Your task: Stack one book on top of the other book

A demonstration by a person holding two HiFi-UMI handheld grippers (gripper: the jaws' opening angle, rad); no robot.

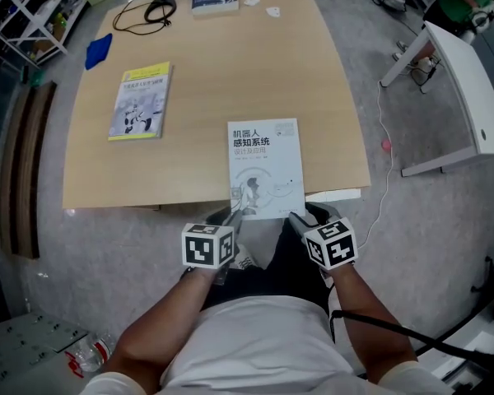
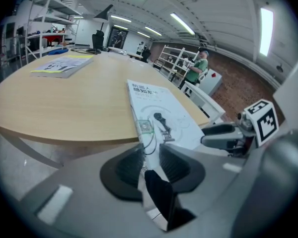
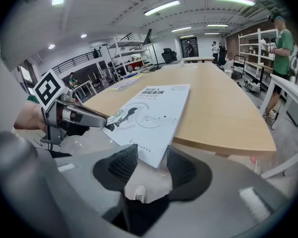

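**Pale wood, printed paper, matt grey plastic**

The table (image 1: 198, 113) has a pale wood-look top, smooth and low in sheen; the book (image 1: 264, 167) at the table's near edge has a white paper cover with a slight gloss; the yellow book (image 1: 140, 101) on the table's left side has a printed paper cover; the cloth (image 1: 99, 50) at the table's left edge is blue, soft and matt; the cable (image 1: 144, 16) at the table's far side is black and smooth-sheathed; the floor (image 1: 107, 253) around the table is grey, speckled and rough-looking; the left gripper (image 2: 150, 158) and right gripper (image 3: 151, 165) have matt grey plastic shells; their pads (image 2: 126, 168) are black, ribbed and dull; the shirt (image 1: 255, 344), nearer than the table, is plain white cloth.
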